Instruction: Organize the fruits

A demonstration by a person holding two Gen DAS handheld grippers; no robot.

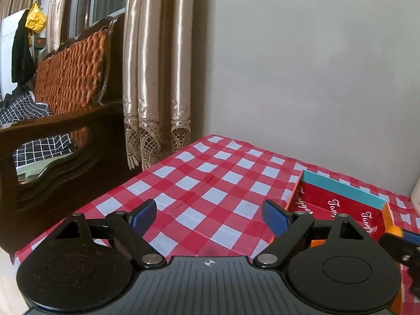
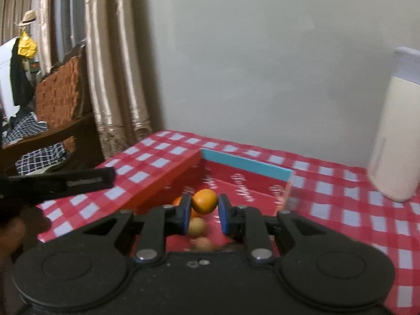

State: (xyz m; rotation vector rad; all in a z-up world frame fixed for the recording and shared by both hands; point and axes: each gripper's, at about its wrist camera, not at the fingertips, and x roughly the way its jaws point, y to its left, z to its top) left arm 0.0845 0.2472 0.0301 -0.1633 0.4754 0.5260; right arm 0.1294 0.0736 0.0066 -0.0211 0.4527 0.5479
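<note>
Looking along the right gripper (image 2: 204,211), the picture is blurred, so the fruits lying under it are hard to make out: one pale yellow round fruit (image 2: 196,226), one brownish round fruit (image 2: 202,243) half hidden behind the black gripper body, and a part of another orange fruit (image 2: 178,201) cut off by the left blue pad. The two blue pads of the right gripper press on a small round orange fruit (image 2: 204,201), one pad at 9 o'clock of it and one at 3 o'clock, so this gripper is closed on it. The held fruit is above the floor of the shallow red cardboard box with white writing (image 2: 246,186), near the middle of the box. It is almost a ball; its slightly longer axis seems to run across, from pad to pad, but I cannot tell this surely.

The box has a light blue far wall (image 2: 244,164) at 12 o'clock and stands on the red and white checked tablecloth (image 2: 341,197). A tall cream plastic container (image 2: 393,131), cut off by the frame, stands at 2 o'clock.

The left gripper (image 1: 210,216) has its blue pads wide apart with nothing between them, over the cloth; the box lies at its 3 o'clock.
</note>
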